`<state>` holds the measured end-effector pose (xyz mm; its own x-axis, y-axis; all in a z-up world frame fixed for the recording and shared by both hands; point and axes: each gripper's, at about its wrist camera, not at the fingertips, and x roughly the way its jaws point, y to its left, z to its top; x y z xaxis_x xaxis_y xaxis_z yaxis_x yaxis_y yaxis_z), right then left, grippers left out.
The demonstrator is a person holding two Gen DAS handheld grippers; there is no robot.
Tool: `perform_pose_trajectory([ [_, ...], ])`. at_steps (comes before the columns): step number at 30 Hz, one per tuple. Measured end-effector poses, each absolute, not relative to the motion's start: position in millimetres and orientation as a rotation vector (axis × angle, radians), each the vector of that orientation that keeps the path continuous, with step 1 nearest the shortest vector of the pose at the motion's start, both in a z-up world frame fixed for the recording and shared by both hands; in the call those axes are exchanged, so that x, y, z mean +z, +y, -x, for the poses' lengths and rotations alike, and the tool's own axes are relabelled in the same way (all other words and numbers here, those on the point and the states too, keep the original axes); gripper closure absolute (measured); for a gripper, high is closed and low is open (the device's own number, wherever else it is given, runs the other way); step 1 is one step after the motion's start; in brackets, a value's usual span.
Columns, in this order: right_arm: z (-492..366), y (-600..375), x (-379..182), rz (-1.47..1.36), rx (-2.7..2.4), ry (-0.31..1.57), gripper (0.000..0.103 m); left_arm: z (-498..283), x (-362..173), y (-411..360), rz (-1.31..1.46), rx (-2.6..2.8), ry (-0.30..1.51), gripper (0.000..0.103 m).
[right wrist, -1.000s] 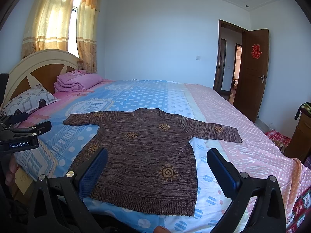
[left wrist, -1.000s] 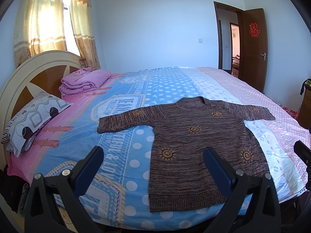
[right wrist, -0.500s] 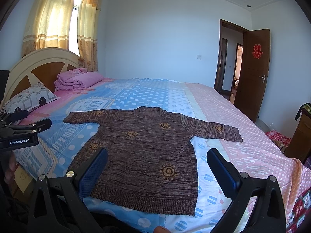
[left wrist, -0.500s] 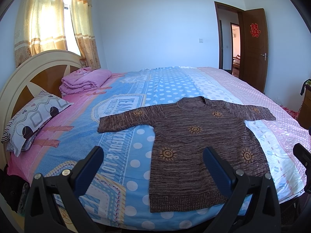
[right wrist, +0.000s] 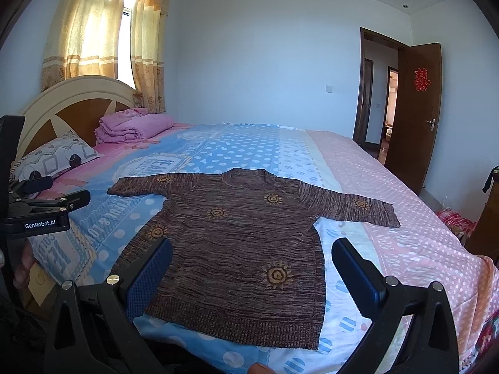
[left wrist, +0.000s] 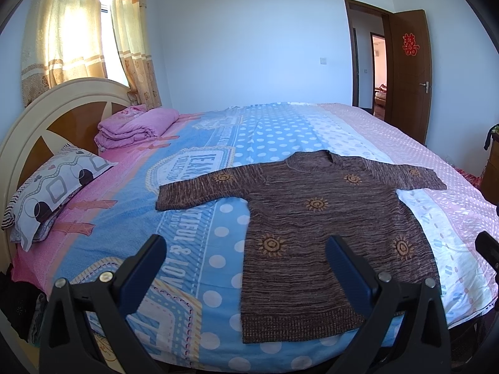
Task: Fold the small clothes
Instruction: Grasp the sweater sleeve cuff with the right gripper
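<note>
A brown knitted sweater (left wrist: 315, 227) with orange sun motifs lies flat on the bed, sleeves spread out, hem toward me; it also fills the middle of the right wrist view as the same sweater (right wrist: 243, 237). My left gripper (left wrist: 244, 249) is open above the near bed edge, holding nothing, its fingers straddling the sweater's lower left part. My right gripper (right wrist: 251, 251) is open too, empty, hovering over the hem. The left gripper's body (right wrist: 40, 215) shows at the left of the right wrist view.
The bed (left wrist: 199, 205) has a blue, pink and white patterned cover. A folded pink blanket (left wrist: 137, 126) and a patterned pillow (left wrist: 53, 187) lie by the headboard (left wrist: 46, 115). A brown door (left wrist: 411, 71) stands open at the right. Dark furniture (right wrist: 486, 227) sits at the right edge.
The right wrist view has drifted slightly, the sweater sitting a little higher in frame. The left gripper has barely moved. Both stay open.
</note>
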<state>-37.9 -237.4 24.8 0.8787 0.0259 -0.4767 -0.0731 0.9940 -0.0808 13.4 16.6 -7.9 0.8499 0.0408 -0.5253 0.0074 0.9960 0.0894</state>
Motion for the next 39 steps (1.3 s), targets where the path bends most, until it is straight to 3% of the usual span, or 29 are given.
perform_pose_trajectory([
  [19,-87,-352,-32,-0.031,-0.150,0.688,0.001,-129,-51,-4,-0.136,0.015,0.683,0.000],
  [32,-184,-515,-44,-0.256,-0.340,0.822,0.002,-227,-85,-30,-0.205,0.128,0.685,0.000],
  [37,-219,-564,-60,-0.326,-0.387,0.850,0.018,-258,-99,-34,-0.220,0.156,0.707,0.000],
  [39,-232,-582,-67,-0.355,-0.397,0.858,0.020,-269,-105,-34,-0.226,0.175,0.721,0.000],
])
